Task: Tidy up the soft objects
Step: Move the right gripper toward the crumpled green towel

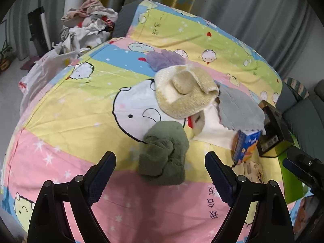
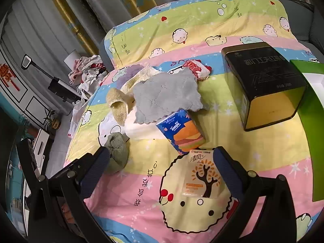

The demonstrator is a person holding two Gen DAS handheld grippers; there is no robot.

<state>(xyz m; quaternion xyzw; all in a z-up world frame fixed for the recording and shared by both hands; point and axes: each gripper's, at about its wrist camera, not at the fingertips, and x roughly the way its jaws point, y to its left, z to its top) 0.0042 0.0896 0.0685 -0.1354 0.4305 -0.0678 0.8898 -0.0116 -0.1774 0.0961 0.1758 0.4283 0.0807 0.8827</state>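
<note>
A crumpled olive-green fleece cloth (image 1: 164,154) is seen on the cartoon-print bedsheet (image 1: 60,151), framed by the left gripper (image 1: 160,168), its jaws spread wide and empty. Bare sheet is left around it. The right gripper (image 2: 162,162) is likewise spread, above an orange-tree tissue pack (image 2: 202,174).

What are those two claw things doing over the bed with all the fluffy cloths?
A person holds a claw in each hand above a cartoon bedsheet, tidying soft things. The left claw is open, with the crumpled green cloth just ahead of it. The right claw is open too, over a white tissue pack. Nothing is picked up. A grey cloth and beige towel lie heaped further back.
</note>
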